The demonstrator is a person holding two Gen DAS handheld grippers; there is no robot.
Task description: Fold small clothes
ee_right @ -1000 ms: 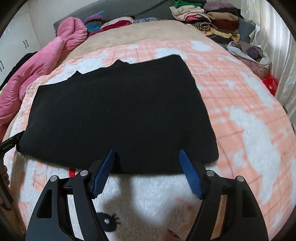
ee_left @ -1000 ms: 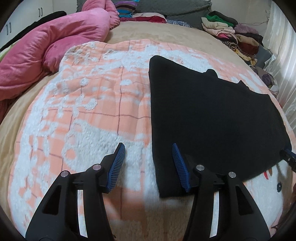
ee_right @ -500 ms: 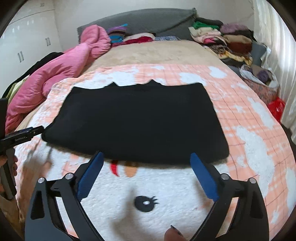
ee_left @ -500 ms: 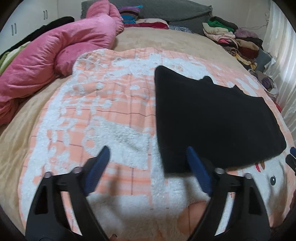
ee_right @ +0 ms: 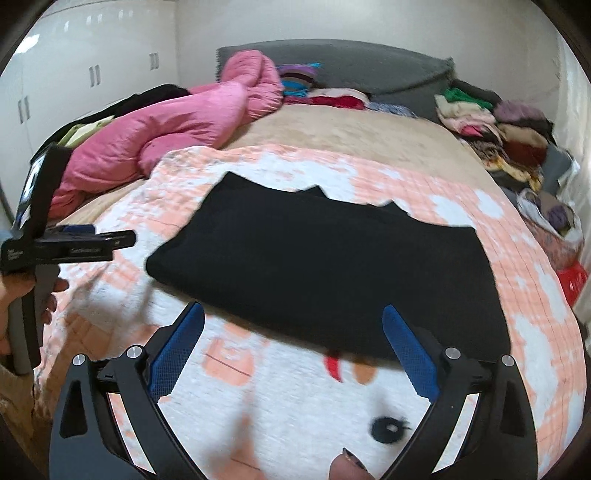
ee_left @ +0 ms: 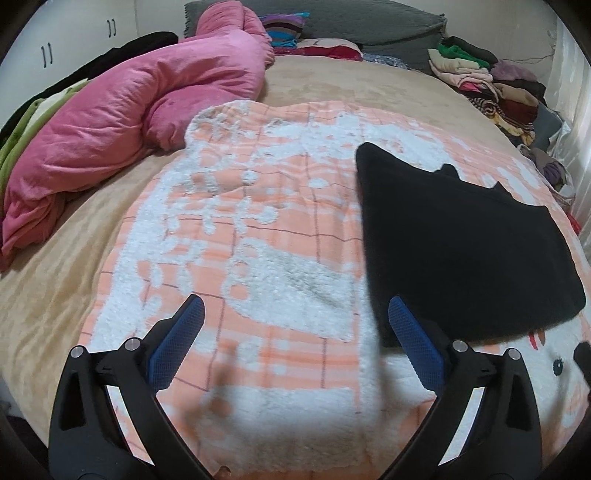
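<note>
A folded black garment point(ee_left: 461, 240) lies flat on the orange-and-white fleece blanket point(ee_left: 258, 240). In the left wrist view my left gripper point(ee_left: 295, 302) hovers over the blanket by the garment's near left corner. Its jaws are still opening and nothing is between them; its right fingertip point(ee_left: 400, 317) overlaps the corner in the picture. In the right wrist view the black garment point(ee_right: 332, 258) stretches across the middle. My right gripper point(ee_right: 292, 309) stands open above and short of its near edge, holding nothing. The left gripper point(ee_right: 122, 242) shows at the left, held by a hand point(ee_right: 22, 295).
A pink duvet point(ee_left: 129, 110) is bunched at the back left of the bed. Stacks of folded clothes point(ee_left: 491, 85) line the back right, with grey pillows point(ee_left: 369, 22) at the head. A red bag point(ee_right: 572, 280) sits off the right side. White cupboards point(ee_right: 74, 74) stand at the left.
Both grippers have opened wide, let go of the black garment's near edge, and drawn back and up from it. The garment stays flat on the blanket.
</note>
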